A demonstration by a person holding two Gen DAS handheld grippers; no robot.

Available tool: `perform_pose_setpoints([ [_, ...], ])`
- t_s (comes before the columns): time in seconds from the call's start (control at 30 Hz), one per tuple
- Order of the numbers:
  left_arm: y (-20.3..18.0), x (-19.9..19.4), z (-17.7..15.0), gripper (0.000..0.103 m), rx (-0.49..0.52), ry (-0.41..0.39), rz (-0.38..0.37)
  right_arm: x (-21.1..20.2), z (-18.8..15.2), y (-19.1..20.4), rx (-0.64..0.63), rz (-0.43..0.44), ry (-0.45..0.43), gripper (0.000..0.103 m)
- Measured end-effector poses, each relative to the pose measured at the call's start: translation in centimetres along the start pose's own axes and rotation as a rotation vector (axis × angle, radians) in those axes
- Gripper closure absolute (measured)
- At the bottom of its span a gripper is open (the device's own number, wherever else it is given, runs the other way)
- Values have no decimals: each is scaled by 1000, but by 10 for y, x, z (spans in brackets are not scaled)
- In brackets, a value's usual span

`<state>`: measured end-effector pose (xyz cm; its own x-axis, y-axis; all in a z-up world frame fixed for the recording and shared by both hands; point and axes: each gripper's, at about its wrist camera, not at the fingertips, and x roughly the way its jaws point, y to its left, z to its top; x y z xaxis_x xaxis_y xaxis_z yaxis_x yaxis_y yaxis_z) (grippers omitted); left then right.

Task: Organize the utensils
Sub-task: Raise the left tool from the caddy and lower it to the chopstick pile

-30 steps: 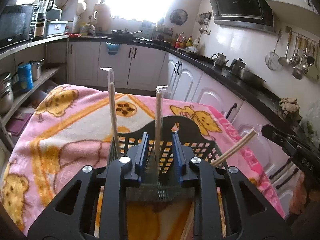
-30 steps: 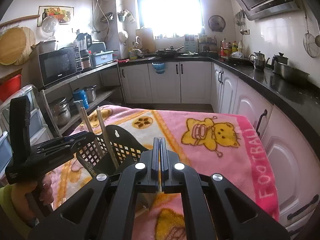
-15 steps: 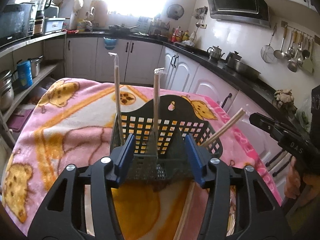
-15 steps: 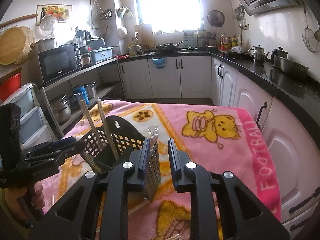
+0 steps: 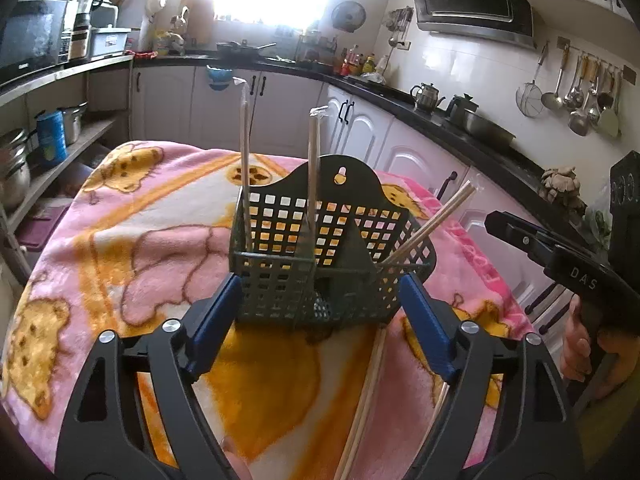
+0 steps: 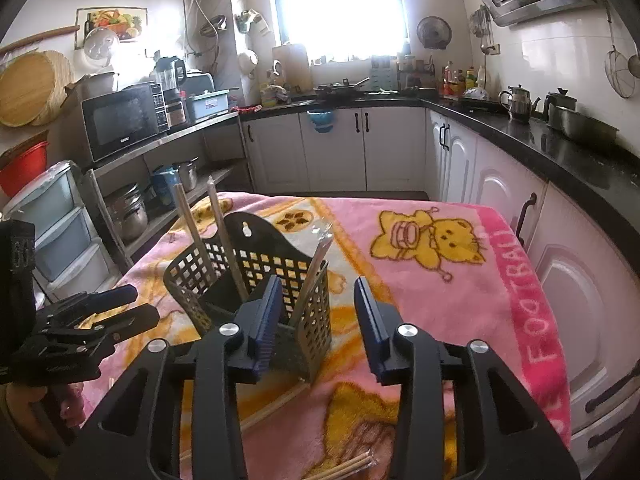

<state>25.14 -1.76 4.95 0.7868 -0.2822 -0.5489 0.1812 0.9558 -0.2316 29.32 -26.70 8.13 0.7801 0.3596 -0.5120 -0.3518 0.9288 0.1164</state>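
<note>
A dark perforated utensil basket (image 5: 320, 256) stands on the pink blanket (image 5: 140, 232). Wrapped chopstick pairs stand in it: two upright (image 5: 245, 168) (image 5: 313, 176) and one leaning right (image 5: 432, 220). My left gripper (image 5: 320, 312) is open and empty, its jaws either side of the basket's front. My right gripper (image 6: 316, 312) is open and empty, just right of the basket (image 6: 248, 276). A loose chopstick pair (image 5: 366, 400) lies on the blanket in front of the basket. Another wrapped pair (image 6: 344, 466) lies under my right gripper.
The blanket-covered table (image 6: 460, 280) sits in a kitchen. White cabinets with a black counter (image 6: 540, 148) run along the right. Shelves with pots (image 5: 16, 168) stand at the left. The right gripper's body (image 5: 560, 264) shows at the right in the left wrist view.
Both grippers have opened wide. The left let go of the upright chopsticks, the right let go of the leaning pair. Both pulled back a little from the basket.
</note>
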Motion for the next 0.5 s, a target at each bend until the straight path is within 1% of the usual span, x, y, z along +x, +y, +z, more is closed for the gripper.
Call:
perform_pose_setpoints([
  [0.1, 2, -5, -5, 22, -3, 0, 4, -3, -3, 3, -2, 4, 0, 61],
  [0.13, 2, -6, -7, 22, -3, 0, 9, -4, -4, 4, -3, 6, 0, 59],
  [0.17, 3, -8, -8, 21, -3, -1, 12, -5, -5, 5, -3, 8, 0, 56],
  [0.27, 5, -12, -13, 17, -8, -3, 21, -9, -9, 7, -2, 17, -3, 51],
  [0.37, 8, -17, -19, 14, -18, -7, 33, -12, -13, 12, -5, 26, 4, 43],
  [0.5, 11, -25, -25, 12, -19, -17, 60, -13, -20, 20, -11, 39, 10, 42],
])
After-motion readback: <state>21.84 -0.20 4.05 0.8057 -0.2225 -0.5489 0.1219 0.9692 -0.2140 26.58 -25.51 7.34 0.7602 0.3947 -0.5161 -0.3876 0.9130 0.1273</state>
